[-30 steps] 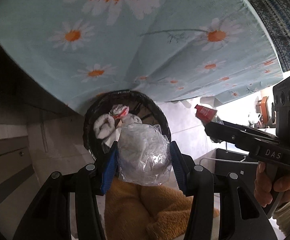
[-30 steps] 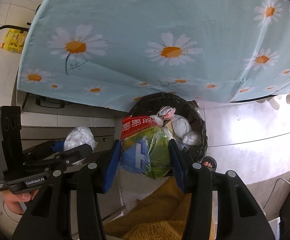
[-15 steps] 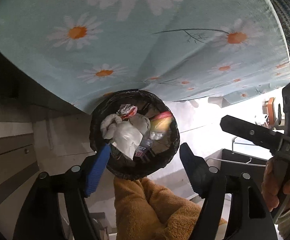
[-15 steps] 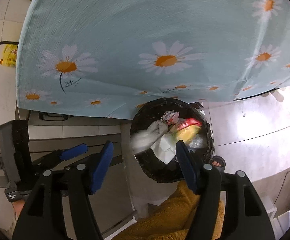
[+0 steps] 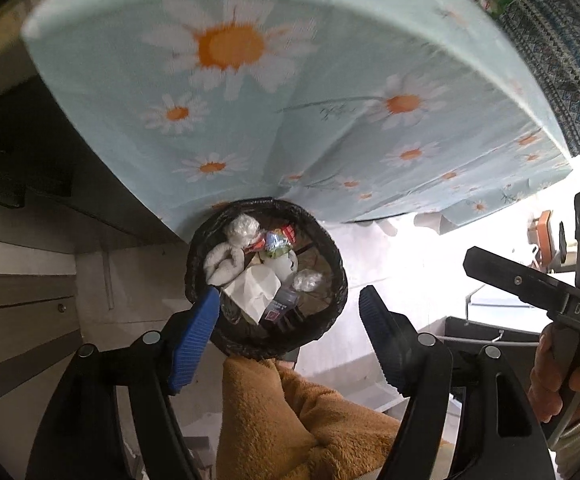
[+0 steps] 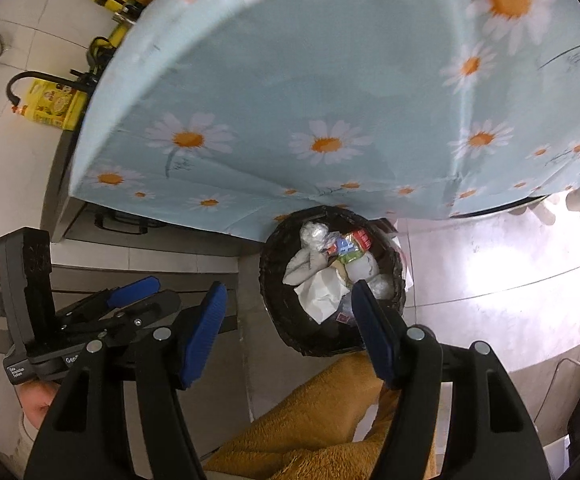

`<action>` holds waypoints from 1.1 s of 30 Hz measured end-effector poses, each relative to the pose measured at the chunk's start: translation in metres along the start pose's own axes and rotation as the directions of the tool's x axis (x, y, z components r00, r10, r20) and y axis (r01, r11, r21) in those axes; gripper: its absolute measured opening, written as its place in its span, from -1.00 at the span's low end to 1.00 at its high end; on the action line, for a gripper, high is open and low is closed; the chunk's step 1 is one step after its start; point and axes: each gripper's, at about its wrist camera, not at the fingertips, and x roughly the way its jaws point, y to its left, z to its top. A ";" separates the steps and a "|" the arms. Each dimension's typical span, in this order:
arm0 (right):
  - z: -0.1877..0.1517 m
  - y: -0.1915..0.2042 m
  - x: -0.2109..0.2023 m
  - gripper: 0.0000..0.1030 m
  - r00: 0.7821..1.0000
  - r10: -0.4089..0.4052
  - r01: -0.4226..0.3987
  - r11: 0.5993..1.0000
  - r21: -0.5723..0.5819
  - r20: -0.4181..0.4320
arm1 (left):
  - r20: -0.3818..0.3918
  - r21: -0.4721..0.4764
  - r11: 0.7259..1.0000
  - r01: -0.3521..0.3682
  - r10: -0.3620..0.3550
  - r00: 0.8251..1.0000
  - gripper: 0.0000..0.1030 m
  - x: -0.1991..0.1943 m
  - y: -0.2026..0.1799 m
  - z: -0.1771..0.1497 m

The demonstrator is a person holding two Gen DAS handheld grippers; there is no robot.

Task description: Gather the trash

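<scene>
"DAS" is read on the right gripper (image 5: 473, 266); both it and the left gripper (image 5: 290, 314) are held apart, empty, above the trash bin (image 5: 331, 264).

right gripper (image 6: 286, 308) over the floor, blue pads wide apart, nothing between them. black bin (image 6: 331, 280) below, just under the edge of the daisy cloth (image 6: 329, 80). full of trash: white paper (image 6: 321, 288), crumpled bags, a red wrapper (image 6: 359, 239). left gripper (image 6: 130, 292) at the left side. yellow bottles (image 6: 52, 106) far back.
</scene>
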 end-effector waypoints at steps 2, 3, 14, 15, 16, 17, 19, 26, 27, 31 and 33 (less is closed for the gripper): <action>-0.003 0.002 -0.014 0.26 1.000 -0.003 0.004 1.000 -0.022 0.024 | 0.029 -0.004 1.000 -0.002 0.002 1.000 0.36 -0.011 -0.004 -0.003; -0.004 0.003 -0.020 0.26 0.999 -0.005 0.006 0.999 -0.031 0.035 | 0.043 -0.003 1.000 -0.006 0.006 0.999 0.36 -0.017 -0.006 -0.004; -0.012 0.024 -0.105 0.36 0.980 -0.015 0.048 0.985 -0.165 0.199 | 0.171 0.023 1.000 -0.020 0.016 0.985 0.36 -0.081 -0.044 -0.020; -0.012 0.026 -0.114 0.40 0.976 -0.015 0.055 0.983 -0.177 0.218 | 0.182 0.026 0.999 -0.021 0.016 0.983 0.36 -0.087 -0.049 -0.020; -0.013 0.028 -0.124 0.42 0.971 -0.012 0.059 0.980 -0.188 0.240 | 0.194 0.032 0.999 -0.027 0.020 0.981 0.36 -0.094 -0.054 -0.020; -0.013 0.030 -0.130 0.43 0.967 -0.011 0.063 0.978 -0.197 0.255 | 0.211 0.041 0.998 -0.037 0.027 0.977 0.36 -0.102 -0.059 -0.021; -0.013 0.034 -0.145 0.52 0.957 -0.011 0.076 0.974 -0.214 0.289 | 0.237 0.054 0.998 -0.044 0.030 0.971 0.38 -0.115 -0.069 -0.020; -0.010 0.045 -0.199 0.81 0.916 0.007 0.112 0.956 -0.273 0.402 | 0.329 0.077 0.994 -0.079 0.049 0.943 0.75 -0.164 -0.100 -0.017; -0.010 0.045 -0.205 0.82 0.909 0.009 0.118 0.953 -0.278 0.416 | 0.341 0.081 0.993 -0.081 0.048 0.939 0.85 -0.171 -0.104 -0.016; -0.011 0.048 -0.230 0.85 0.892 0.013 0.134 0.947 -0.292 0.452 | 0.376 0.098 0.991 -0.092 0.049 0.925 0.87 -0.190 -0.117 -0.019; -0.012 0.052 -0.240 0.89 0.883 0.018 0.142 0.942 -0.303 0.469 | 0.393 0.101 0.992 -0.078 0.033 0.919 0.87 -0.202 -0.122 -0.021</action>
